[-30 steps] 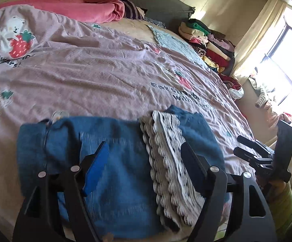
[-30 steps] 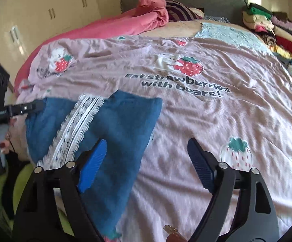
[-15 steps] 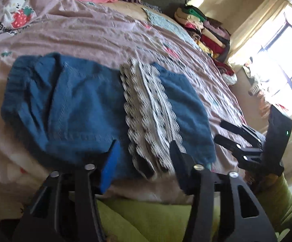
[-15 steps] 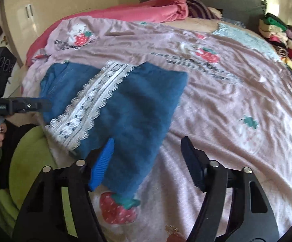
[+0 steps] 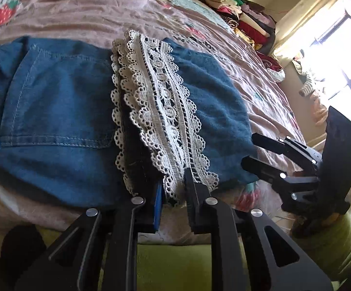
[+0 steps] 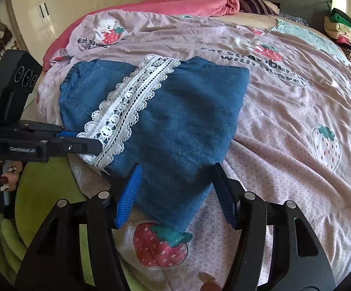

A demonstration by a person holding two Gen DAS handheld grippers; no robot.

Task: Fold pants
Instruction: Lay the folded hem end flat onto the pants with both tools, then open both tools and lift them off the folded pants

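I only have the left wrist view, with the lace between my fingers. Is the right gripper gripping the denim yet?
Observer: No. The right gripper is open, with its jaws on either side of the near corner of the denim pants.
Operator: What's under that corner?
Observer: A strawberry print on the pink bedspread. The corner's tip overlaps the strawberry's green leaves.
Operator: And how does my left grip look from that side?
Observer: The left gripper is shut on the near end of the lace trim, at the bed's edge.
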